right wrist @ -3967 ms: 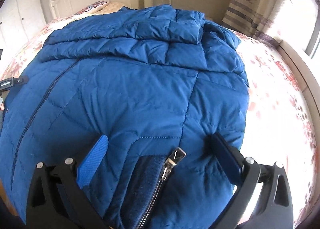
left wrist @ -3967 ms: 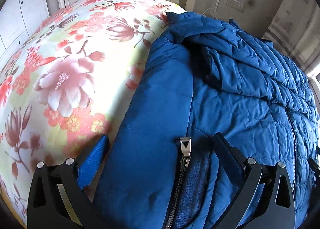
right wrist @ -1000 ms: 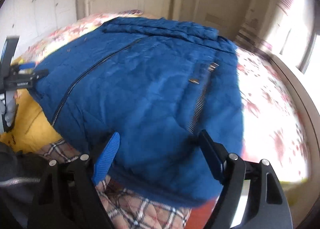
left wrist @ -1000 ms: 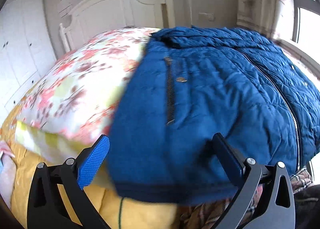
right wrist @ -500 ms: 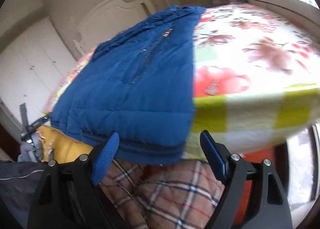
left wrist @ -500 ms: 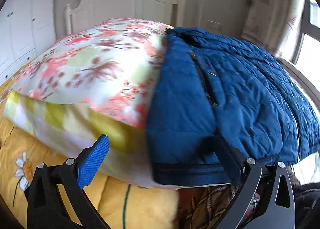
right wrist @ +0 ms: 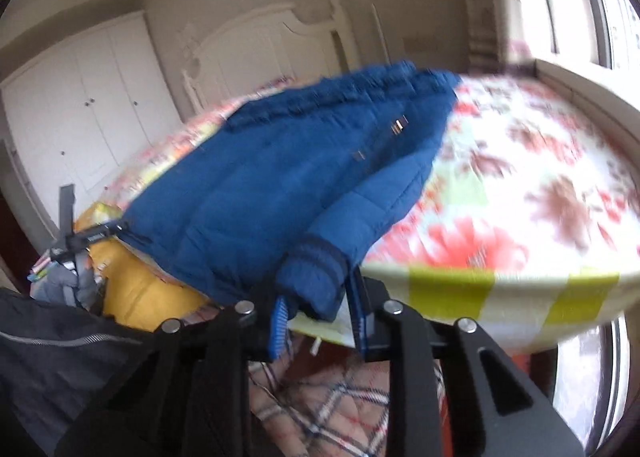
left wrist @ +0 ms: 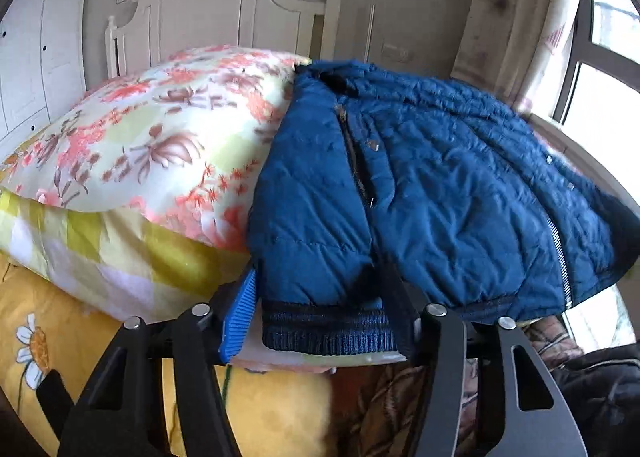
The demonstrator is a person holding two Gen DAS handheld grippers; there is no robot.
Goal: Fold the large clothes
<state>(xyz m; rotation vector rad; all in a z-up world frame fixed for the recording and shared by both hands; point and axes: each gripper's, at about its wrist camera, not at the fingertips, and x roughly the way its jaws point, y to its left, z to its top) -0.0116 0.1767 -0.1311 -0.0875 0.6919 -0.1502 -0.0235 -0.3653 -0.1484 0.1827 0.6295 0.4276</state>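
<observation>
Where the puffy blue quilted jacket (left wrist: 432, 185) droops over the foot of the bed (left wrist: 132, 257), both grippers have just been closing on its lower corners. The left gripper (left wrist: 320, 317) has its ridged blue pads either side of the dark ribbed knit hem (left wrist: 328, 327), jaws about half closed and pressing the hem's two ends. The right gripper (right wrist: 320, 315) is nearly closed, pinching a rounded, padded corner of the jacket (right wrist: 256, 193) with its ribbed band between the pads. Diamond-stitched nylon lies wrinkled over a smooth floral sheet (left wrist: 160, 137) with a yellow-checked border; a metal zipper (left wrist: 560, 253) runs down the front. Behind stands a white panelled headboard (left wrist: 224, 13). The right view is blurred.
</observation>
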